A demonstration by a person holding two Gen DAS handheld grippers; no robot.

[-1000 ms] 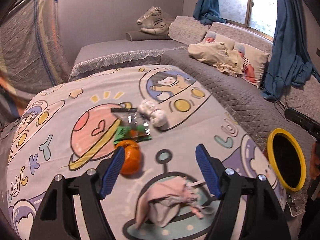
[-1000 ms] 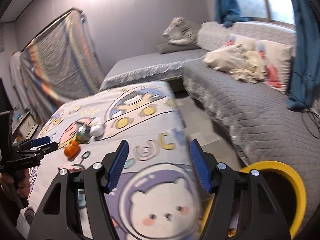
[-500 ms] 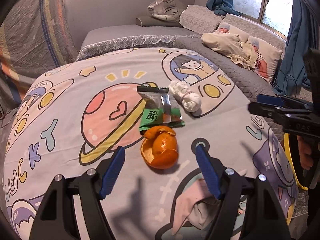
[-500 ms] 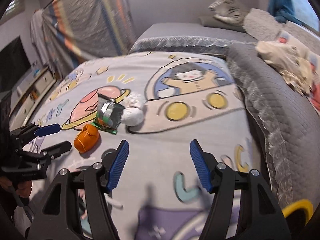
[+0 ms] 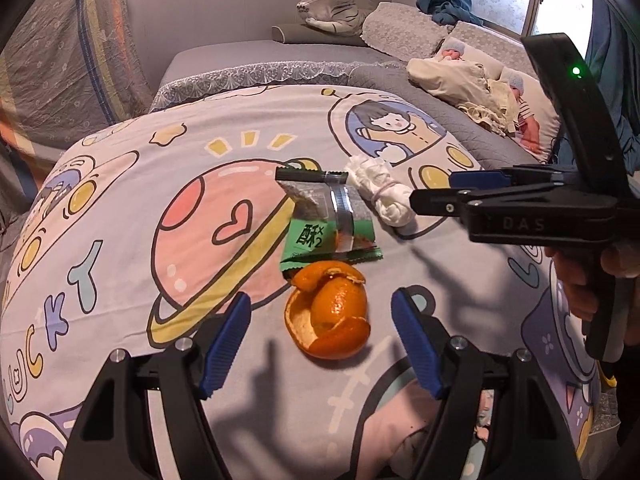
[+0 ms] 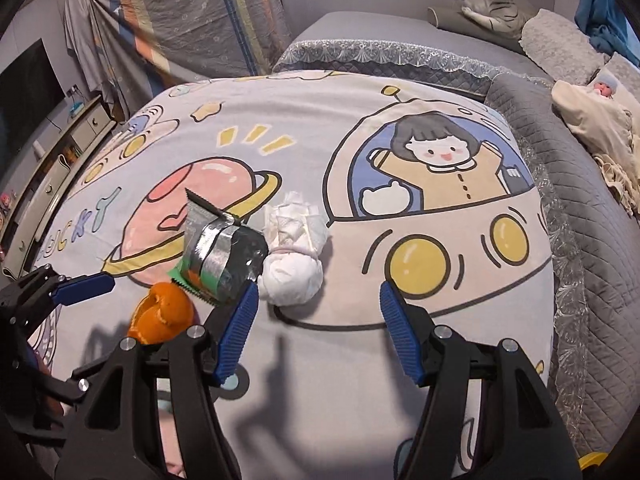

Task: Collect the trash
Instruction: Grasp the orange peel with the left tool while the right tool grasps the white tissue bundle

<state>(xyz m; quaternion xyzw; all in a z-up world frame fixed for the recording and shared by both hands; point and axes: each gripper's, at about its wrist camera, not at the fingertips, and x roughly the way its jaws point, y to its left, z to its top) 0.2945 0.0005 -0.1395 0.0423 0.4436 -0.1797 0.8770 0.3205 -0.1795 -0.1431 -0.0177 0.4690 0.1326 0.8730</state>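
Swung across from the yellow-rimmed bin side to over the bedspread: right claw (image 6: 316, 328), jaws apart and empty, now just short of the crumpled white tissue wad tied with a band (image 6: 294, 264); closed in too: left claw (image 5: 320, 344), jaws spread and holding nothing, with the curled orange peel (image 5: 328, 316) lying between its blue fingertips (image 5: 226, 336) but untouched; just beyond the peel, touching it, a green and silver foil snack wrapper (image 5: 328, 224); beyond that, the tissue wad. Risks, as a judgement: nipping the soft cartoon-printed quilt (image 5: 120, 240) along with the peel if dropped too low; crushing or flicking the springy peel aside if squeezed off-centre; dragging the wrapper along by its edge; clashing both claws, working so near each other.
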